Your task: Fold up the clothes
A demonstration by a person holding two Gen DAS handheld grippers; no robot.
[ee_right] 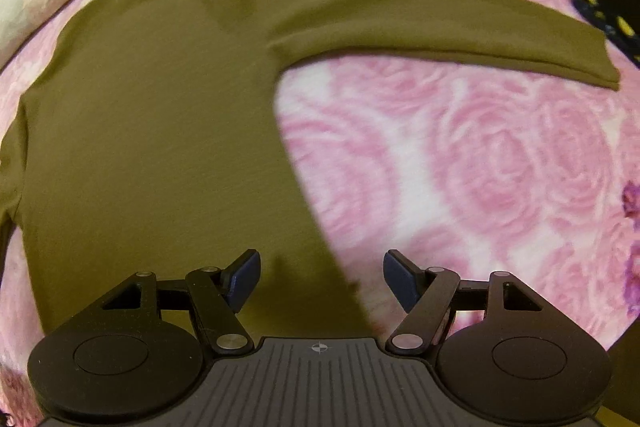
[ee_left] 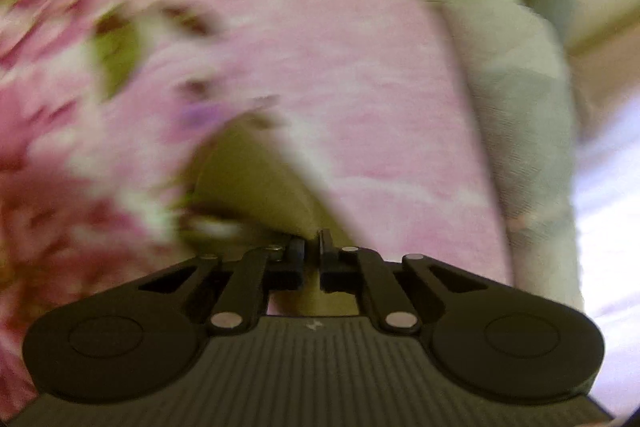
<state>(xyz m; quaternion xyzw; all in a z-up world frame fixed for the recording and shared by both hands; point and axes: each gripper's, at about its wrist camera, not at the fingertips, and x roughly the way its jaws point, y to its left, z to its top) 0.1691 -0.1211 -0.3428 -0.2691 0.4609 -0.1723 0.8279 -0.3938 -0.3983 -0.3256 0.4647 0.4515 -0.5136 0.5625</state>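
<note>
Currently, your left gripper pinches olive fabric of the sweater between nearly closed fingers. Your right gripper hovers with fingers spread above the sweater's hem, which lies flat on the pink blanket.

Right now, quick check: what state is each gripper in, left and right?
Left gripper: shut, seemingly pinching the olive shirt; blur hides the contact.
Right gripper: open, holding nothing, above the olive shirt's lower edge.
</note>
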